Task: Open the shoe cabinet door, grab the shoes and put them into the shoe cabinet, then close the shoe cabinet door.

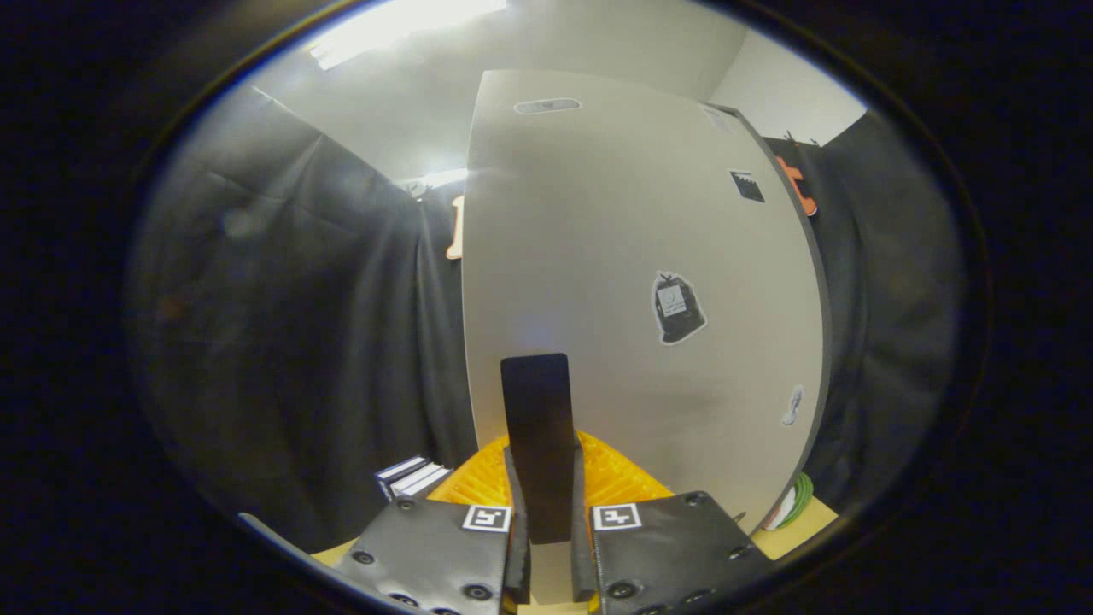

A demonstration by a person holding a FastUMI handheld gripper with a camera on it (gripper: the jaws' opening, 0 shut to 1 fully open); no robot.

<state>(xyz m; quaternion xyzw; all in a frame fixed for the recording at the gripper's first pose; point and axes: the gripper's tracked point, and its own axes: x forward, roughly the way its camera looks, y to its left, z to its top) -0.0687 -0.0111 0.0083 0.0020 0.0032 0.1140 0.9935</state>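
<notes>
A: Nearest the camera, what are the fingers doing?

B: The gripper (543,521) has its two fingers (517,534) drawn close together, and a flat black handle (538,444) stands upright between them. Both fingers appear to press its sides, so the gripper is clamped on that handle. Each finger block carries a small square black-and-white marker on top.

A: And just past the fingers?

B: Yellow ribbed pads (615,478) show either side of the handle, right behind it. The handle is fixed to the shoe cabinet door (615,256), a pale, smooth panel that rises directly ahead and takes up the middle of the view. Whether the door is fully shut or slightly ajar cannot be told from here.

A: Anything on the door?

B: A few stickers: a dark bag-shaped one (677,307) to the right of the handle, a small black one (746,185) higher up, and a pale one (792,405) near the right edge.

A: Further off?

B: To the left of the fingers, low down, a small stack of dark-and-white objects (412,477) sits near the cabinet's foot. Black cloth (282,325) hangs on both sides of the cabinet, and a bright ceiling light (401,26) glares above.
</notes>
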